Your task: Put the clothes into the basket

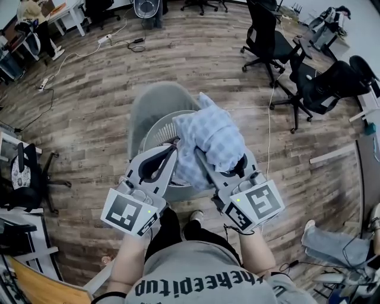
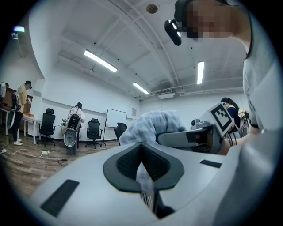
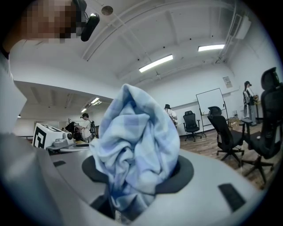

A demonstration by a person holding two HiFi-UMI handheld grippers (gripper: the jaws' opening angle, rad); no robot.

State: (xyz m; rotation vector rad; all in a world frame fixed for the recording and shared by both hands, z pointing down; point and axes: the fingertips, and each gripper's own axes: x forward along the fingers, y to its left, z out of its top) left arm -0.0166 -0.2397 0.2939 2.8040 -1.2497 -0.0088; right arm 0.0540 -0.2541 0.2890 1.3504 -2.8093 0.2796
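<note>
In the head view a bunched light blue checked garment [image 1: 212,138] hangs over a round grey basket [image 1: 155,132] with slatted walls, just in front of the person's feet. My right gripper [image 1: 222,161] is shut on the thick bundle of cloth, which fills its jaws in the right gripper view [image 3: 137,170]; the garment [image 3: 135,137] rises above the pads there. My left gripper [image 1: 159,155] is at the garment's left edge. In the left gripper view [image 2: 142,164] its pads pinch a thin fold of the same garment [image 2: 152,126]. Both grippers point level, side by side.
The floor is wood planks. Black office chairs [image 1: 267,38] [image 1: 323,86] stand at the back right, a small chair [image 1: 27,178] at the left. Cables and a power strip [image 1: 107,39] lie on the floor at the back left, near desks [image 1: 65,12].
</note>
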